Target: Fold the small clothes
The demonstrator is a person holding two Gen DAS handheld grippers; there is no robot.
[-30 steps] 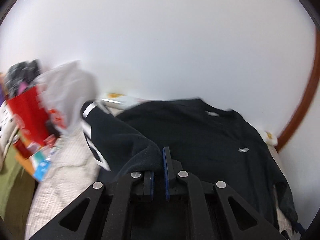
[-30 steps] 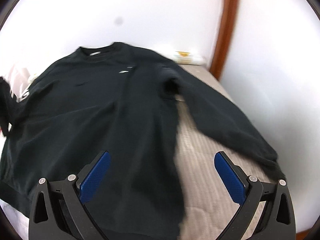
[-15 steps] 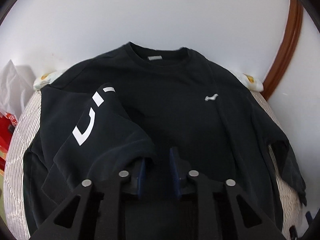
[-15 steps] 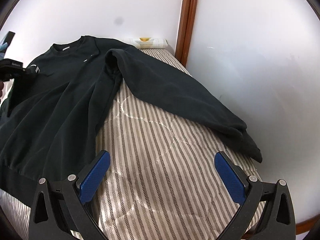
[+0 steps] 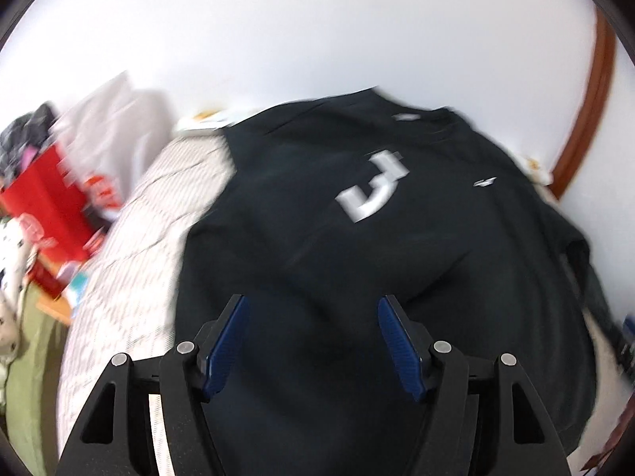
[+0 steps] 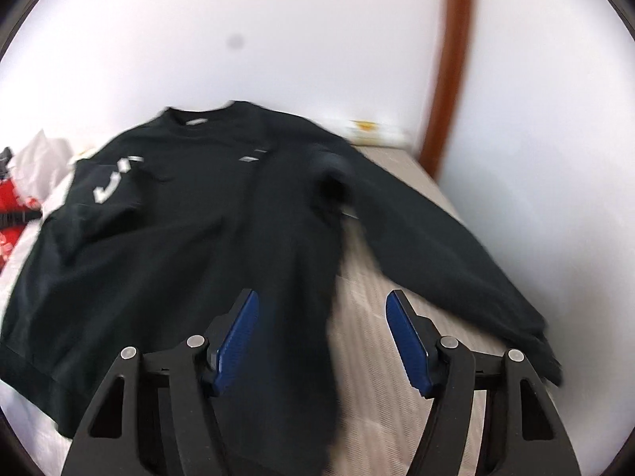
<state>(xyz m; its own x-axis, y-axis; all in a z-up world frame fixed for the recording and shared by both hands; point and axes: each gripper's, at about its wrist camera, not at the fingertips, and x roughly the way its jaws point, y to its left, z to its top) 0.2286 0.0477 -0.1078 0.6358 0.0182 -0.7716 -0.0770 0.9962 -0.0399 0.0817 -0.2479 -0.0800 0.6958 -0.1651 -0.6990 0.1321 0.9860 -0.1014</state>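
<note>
A black long-sleeved sweatshirt lies flat on a striped mattress. Its left sleeve, with white lettering, is folded across the chest. My left gripper is open and empty above the sweatshirt's lower body. In the right wrist view the sweatshirt fills the left and middle, and its other sleeve stretches out to the right over the mattress. My right gripper is open and empty above the sweatshirt's right side edge.
Red bags and a white plastic bag pile up at the mattress's left side. A white wall stands behind the bed, with a brown door frame at the right. A small white and yellow packet lies at the mattress's far end.
My left gripper has opened and let go of the lettered sleeve, which now lies across the chest. My left gripper has drawn back. My right gripper has swung left, back over the sweatshirt's side.
</note>
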